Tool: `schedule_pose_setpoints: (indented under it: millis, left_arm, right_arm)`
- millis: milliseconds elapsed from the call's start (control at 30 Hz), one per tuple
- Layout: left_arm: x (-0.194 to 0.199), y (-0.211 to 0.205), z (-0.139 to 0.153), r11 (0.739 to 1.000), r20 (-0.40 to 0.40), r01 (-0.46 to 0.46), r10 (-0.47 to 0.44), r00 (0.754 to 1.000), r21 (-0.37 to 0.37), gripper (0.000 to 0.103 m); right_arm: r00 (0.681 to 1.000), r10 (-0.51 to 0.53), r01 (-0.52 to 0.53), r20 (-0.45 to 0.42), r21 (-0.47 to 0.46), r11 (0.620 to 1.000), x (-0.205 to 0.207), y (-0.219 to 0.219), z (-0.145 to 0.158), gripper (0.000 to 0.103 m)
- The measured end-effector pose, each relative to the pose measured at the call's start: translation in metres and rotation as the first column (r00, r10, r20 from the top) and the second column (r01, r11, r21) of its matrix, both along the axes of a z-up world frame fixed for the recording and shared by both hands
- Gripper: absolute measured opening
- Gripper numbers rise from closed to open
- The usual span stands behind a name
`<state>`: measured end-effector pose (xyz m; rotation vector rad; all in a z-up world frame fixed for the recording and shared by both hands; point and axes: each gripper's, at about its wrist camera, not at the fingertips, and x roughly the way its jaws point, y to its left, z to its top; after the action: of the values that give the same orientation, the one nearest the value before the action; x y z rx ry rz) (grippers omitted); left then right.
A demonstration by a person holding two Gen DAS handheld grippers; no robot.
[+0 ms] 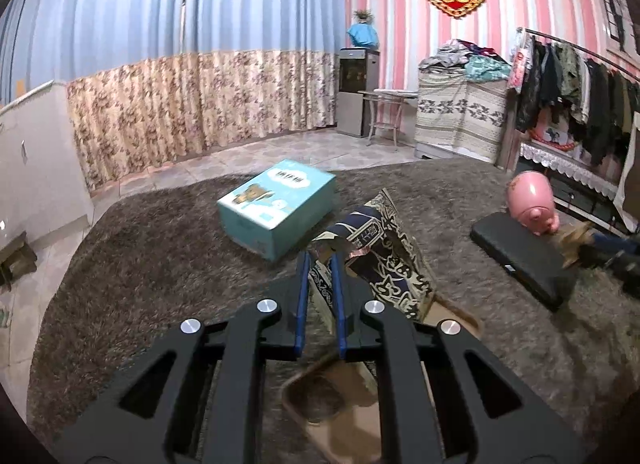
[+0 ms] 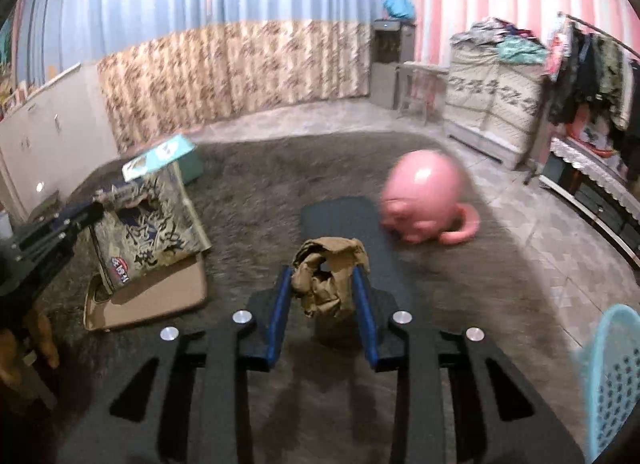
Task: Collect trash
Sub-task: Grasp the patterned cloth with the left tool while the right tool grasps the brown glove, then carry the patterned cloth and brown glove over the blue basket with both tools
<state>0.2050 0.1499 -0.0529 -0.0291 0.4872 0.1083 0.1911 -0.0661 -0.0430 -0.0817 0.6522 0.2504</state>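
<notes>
Crumpled paper (image 2: 326, 284) seemingly pinched in right gripper (image 2: 322, 278), carpet (image 2: 280, 184) beyond

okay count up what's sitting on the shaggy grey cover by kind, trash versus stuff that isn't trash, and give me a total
Trash: 2, the crumpled brown paper and the patterned snack bag.
Not trash: 4, the teal box, the pink pig figure, the black case, the brown flat board.
Total: 6

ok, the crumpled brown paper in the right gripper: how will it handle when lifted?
Crumpled brown paper looks light and soft, so right gripper probably squashes it further. The creased folds should give grip; slipping seems unlikely. A loose flap may dangle.
</notes>
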Motion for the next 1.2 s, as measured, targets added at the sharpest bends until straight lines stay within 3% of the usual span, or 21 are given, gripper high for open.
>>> schedule_pose_setpoints:
  millis: [167, 333, 567, 800, 1067, 1200]
  left_arm:
    - [-0.01, -0.038, 0.021, 0.998, 0.034, 0.067, -0.068, 0.997, 0.019, 0.004]
    - [-0.017, -0.08, 0.044, 0.992, 0.062, 0.126, -0.128, 0.99, 0.026, 0.002]
    - [-0.019, -0.151, 0.066, 0.974, 0.078, 0.215, -0.22, 0.972, 0.071, 0.002]
    - [-0.009, -0.205, 0.066, 0.959, 0.036, 0.277, -0.279, 0.96, 0.057, 0.001]
    - [-0.016, -0.266, 0.077, 0.921, 0.06, 0.387, -0.39, 0.919, 0.055, 0.001]
    - [-0.019, -0.302, 0.082, 0.89, 0.07, 0.452, -0.455, 0.888, 0.06, 0.001]
  right_arm:
    - [0.991, -0.13, 0.129, 0.028, 0.027, 0.991, -0.026, -0.073, 0.02, 0.031]
    - [0.96, -0.276, 0.275, 0.042, 0.035, 0.961, -0.051, -0.15, 0.024, 0.031]
    - [0.879, -0.473, 0.469, 0.061, 0.073, 0.88, -0.068, -0.245, 0.014, 0.031]
    - [0.814, -0.579, 0.57, 0.048, 0.134, 0.811, -0.074, -0.299, 0.006, 0.031]
    - [0.774, -0.633, 0.623, 0.02, 0.156, 0.766, -0.079, -0.334, -0.002, 0.031]
    - [0.768, -0.64, 0.631, 0.024, 0.142, 0.763, -0.082, -0.339, -0.003, 0.031]
